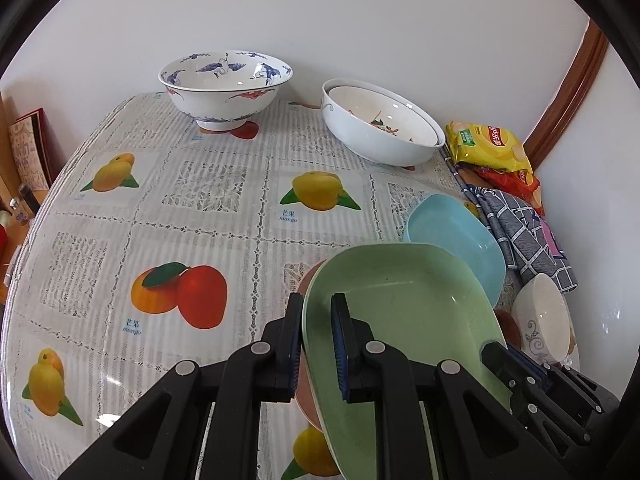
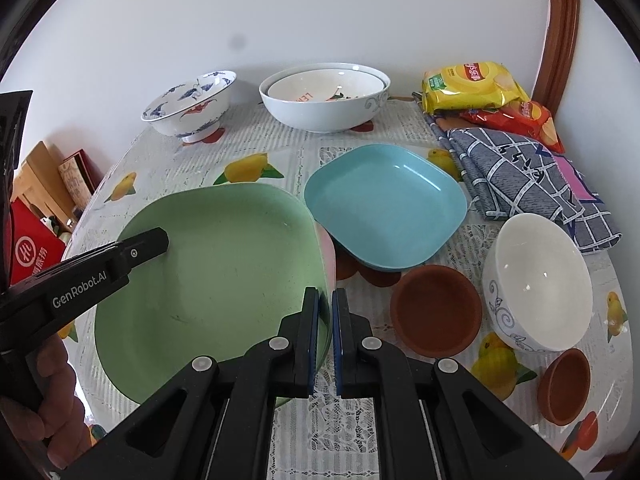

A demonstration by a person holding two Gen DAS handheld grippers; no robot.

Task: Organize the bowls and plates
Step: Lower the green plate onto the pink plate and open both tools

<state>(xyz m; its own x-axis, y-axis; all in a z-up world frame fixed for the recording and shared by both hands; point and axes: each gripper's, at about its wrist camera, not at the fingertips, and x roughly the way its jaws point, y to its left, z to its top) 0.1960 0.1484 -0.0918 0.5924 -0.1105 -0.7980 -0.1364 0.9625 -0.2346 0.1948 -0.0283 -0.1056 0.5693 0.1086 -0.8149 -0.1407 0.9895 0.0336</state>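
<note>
**Both grippers pinch the green plate over the fruit-print table**

We see the round table [image 2: 280,136] first, covered in a lace-and-fruit print cloth, pushed against a white wall. On it, near and left of centre, we hold the big green plate [image 2: 216,280]: our left gripper [image 1: 318,344] pinches its left rim, jaws pressed onto the rim with the edge between the pads. Our right gripper [image 2: 325,336] pinches the right rim the same way, jaws nearly together with only the thin edge between. A pink plate [image 1: 306,284] sits directly under the green one, only its edge showing; we cannot tell if the two touch.

Just right of the green plate lies the blue square plate [image 2: 384,208], flat on the cloth. Far centre we see nested white bowls [image 2: 324,98], a smaller one inside the larger. Far left stands the blue-and-red patterned bowl [image 2: 188,104] on its foot, well apart from the plates.

Near right, a white bowl with blue scrollwork [image 2: 536,280] leans tilted. Beside it a brown dish [image 2: 436,308], and a smaller brown cup [image 2: 564,388] nearer us. Right edge: a checked blue cloth [image 2: 520,168], folded, with yellow and red snack bags [image 2: 472,84] beyond it at the far right.

A hand [image 2: 48,412] grips the left gripper's handle at the near left.
</note>
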